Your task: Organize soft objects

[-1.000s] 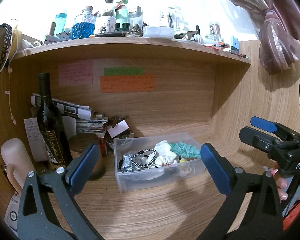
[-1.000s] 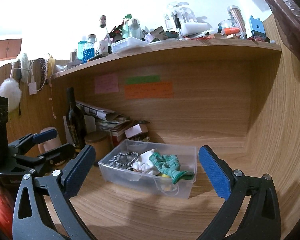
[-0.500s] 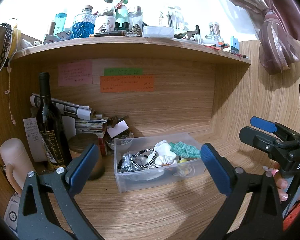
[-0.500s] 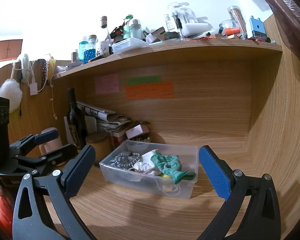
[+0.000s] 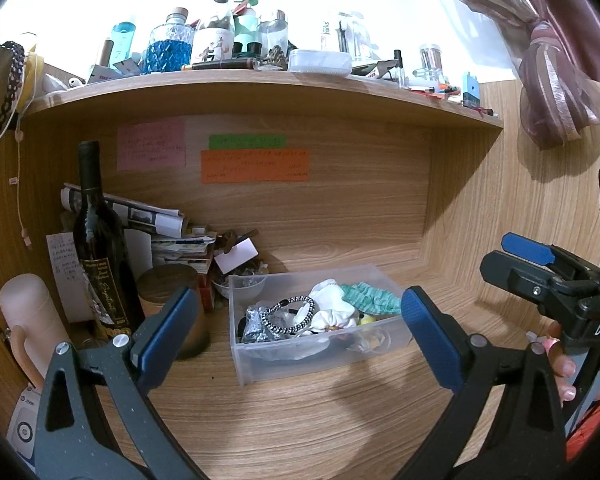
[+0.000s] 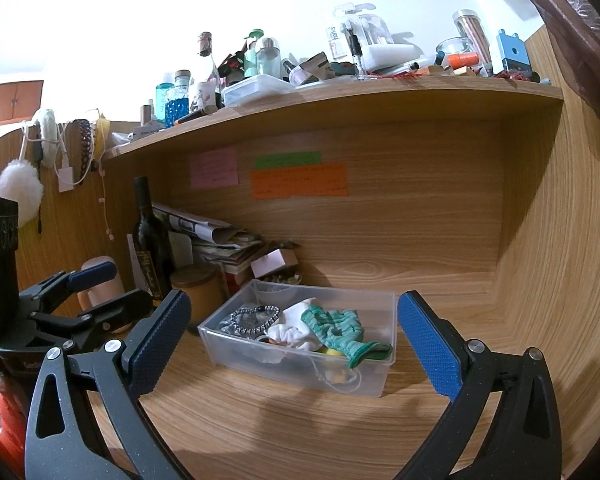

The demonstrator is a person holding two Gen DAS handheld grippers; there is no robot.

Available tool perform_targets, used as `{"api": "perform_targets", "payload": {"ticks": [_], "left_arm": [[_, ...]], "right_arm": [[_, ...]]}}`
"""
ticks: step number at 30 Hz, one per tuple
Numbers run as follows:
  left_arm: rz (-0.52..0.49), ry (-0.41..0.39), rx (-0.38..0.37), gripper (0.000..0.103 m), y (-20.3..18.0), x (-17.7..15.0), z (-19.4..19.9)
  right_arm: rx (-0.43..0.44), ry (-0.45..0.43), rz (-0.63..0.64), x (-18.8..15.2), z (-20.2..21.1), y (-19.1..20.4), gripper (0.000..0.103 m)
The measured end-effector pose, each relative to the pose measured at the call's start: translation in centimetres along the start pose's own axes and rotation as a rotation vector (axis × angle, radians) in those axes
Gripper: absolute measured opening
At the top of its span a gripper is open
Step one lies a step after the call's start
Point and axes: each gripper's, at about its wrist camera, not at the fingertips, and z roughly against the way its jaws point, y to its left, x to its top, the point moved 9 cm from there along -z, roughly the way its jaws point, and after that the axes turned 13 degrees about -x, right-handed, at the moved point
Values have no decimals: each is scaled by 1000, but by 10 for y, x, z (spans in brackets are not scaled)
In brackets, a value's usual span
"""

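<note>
both grippers are wide open and hold nothing. the left gripper [image 5: 296,328] and the right gripper [image 6: 292,336] hover above the wooden desk [image 5: 300,412], a little apart from the clear plastic box [image 5: 300,356] that stands in the niche under the shelf [image 5: 260,88].

the soft things are already inside this box. from the left camera the box is at about 12 o'clock, straight ahead between the fingers, and its long axis runs from 9 to 3 o'clock, a little tilted up on the right. inside it lie a black and white hair band [image 5: 290,310] at the left part, a white cloth [image 5: 332,312] in the middle and a green cloth [image 5: 370,300] at the right end, toward 1 o'clock.

from the right camera the same box [image 6: 260,354] is at 12 o'clock too, but turned, with its long axis going from 10 to 4 o'clock. the green cloth [image 6: 336,330] hangs over the front wall at the near right corner, so it seems nearer to the right gripper. the hair band [image 6: 256,316] is on the far left side, nearer to the left one.

i think the next move would be a reach forward and down. the wine bottle [image 5: 100,248] and the round wooden jar [image 5: 172,292] stand at 10 o'clock, just beside the box, and the left gripper should keep away from them.
</note>
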Motion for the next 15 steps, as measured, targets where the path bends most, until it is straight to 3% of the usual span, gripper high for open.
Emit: {"api": "perform_targets", "payload": {"ticks": [15], "left_arm": [[1, -1, 5, 103, -1, 0, 1]], "right_arm": [[2, 2, 1, 0, -2, 1, 103]]}}
